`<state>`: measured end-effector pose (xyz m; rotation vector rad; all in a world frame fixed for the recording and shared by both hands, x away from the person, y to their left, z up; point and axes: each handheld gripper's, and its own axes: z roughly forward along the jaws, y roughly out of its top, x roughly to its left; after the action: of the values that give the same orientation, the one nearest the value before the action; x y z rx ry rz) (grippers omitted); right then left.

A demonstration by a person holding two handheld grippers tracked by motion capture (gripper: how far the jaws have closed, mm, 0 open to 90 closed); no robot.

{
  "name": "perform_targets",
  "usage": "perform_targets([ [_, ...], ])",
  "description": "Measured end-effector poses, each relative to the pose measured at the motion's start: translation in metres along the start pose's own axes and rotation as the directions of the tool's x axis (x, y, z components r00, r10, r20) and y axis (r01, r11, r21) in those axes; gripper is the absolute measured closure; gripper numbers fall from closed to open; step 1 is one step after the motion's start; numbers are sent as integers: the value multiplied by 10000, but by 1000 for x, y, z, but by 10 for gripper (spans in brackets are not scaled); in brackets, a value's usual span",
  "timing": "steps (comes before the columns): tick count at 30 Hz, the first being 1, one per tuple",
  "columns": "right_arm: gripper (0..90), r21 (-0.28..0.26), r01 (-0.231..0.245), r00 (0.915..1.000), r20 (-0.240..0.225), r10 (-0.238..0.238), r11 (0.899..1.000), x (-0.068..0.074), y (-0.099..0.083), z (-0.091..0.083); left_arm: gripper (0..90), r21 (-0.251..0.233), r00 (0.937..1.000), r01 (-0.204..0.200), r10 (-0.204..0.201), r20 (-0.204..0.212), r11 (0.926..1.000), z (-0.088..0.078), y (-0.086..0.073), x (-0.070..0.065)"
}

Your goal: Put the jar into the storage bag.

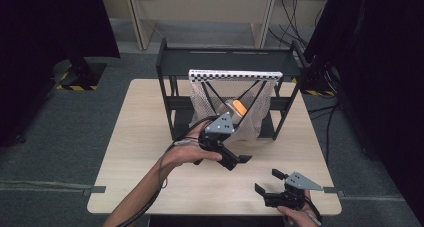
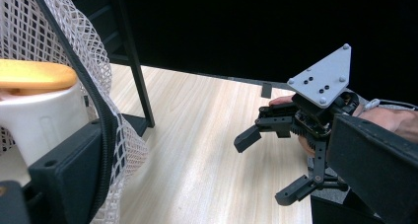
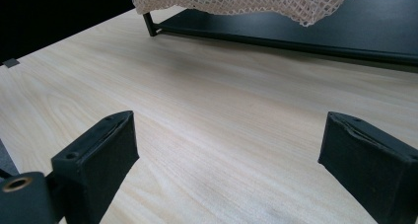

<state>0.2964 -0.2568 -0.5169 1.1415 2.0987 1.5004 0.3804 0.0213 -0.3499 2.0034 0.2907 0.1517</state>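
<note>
A white mesh net bag (image 1: 252,114) hangs from a checkered bar (image 1: 235,75) on a black rack (image 1: 225,62). Inside the bag sits a white jar (image 2: 39,115) with an orange lid (image 2: 34,76); the lid (image 1: 239,107) is also visible from above. My left gripper (image 1: 235,148) is at the bag's front, jaws wide open (image 2: 207,155), with its left jaw against the net below the jar and nothing held. My right gripper (image 1: 267,181) rests low near the table's front right corner, open and empty (image 3: 231,155); it appears again as the right gripper (image 2: 266,167) across the table.
The rack stands at the back of the light wooden table (image 1: 145,152), its bottom shelf (image 3: 345,31) just beyond the net's hem. Dark curtains flank the table, and cables trail on the floor at right.
</note>
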Motion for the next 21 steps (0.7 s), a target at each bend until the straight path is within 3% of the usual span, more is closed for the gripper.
perform_targets([
  [21,75,-83,-85,10000,34,85,9999,4,-8,-12,9,26,10000,-25,25,-22,10000,1,-1,0],
])
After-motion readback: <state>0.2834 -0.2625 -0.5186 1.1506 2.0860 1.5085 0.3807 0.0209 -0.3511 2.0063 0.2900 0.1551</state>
